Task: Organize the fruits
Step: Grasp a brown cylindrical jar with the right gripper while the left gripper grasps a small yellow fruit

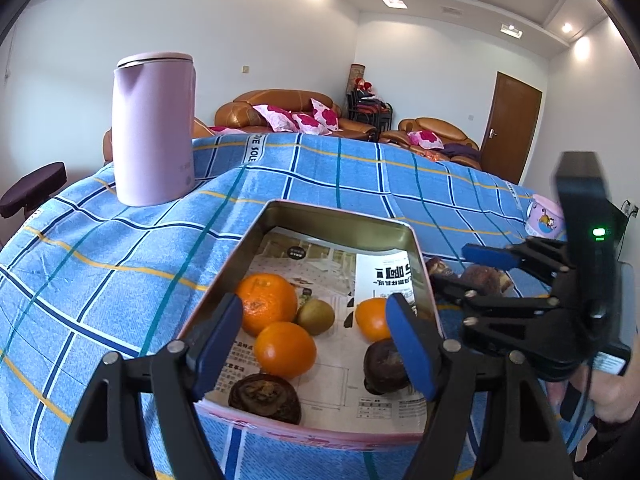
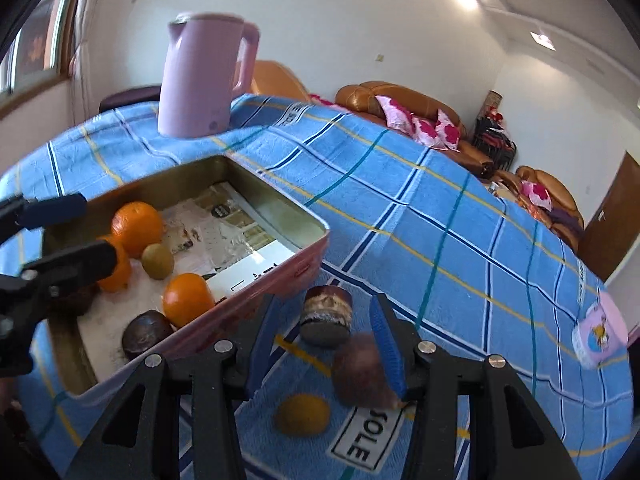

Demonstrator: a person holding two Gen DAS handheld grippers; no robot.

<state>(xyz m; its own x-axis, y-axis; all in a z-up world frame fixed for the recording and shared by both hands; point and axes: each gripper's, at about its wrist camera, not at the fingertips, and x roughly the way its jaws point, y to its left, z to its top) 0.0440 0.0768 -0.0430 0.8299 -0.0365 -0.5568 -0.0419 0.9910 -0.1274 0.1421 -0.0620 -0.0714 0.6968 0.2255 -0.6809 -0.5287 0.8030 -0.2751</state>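
A: Where are the fruits?

B: Most lie in the tin tray [image 1: 280, 216] at the centre of the left wrist view, on printed paper: three oranges [image 1: 266, 304], a kiwi [image 1: 316, 316] between them, and two dark brown fruits [image 1: 266, 398] near the bottom rim.

A: And the left tool [image 1: 316, 344]?

B: Low in that frame, over the near end of the tray. Its blue fingers stand wide apart with nothing gripped; the fruit seen between them lies on the tray floor.

A: The right tool [image 2: 320, 344]?

B: Lower middle of the right wrist view, over the blue checked cloth of the table [image 2: 460, 240], just right of the tray. Its jaws are partly open. A blurred dark fruit [image 2: 358, 368] lies against the right-hand finger; the left finger is clear of it, so it isn't clamped.

A: Anything else nearby?

B: A dark, flat-ended fruit [image 2: 326, 316] just above, a yellow fruit [image 2: 302, 414] below, and a lilac kettle [image 2: 200, 76] at the upper left.
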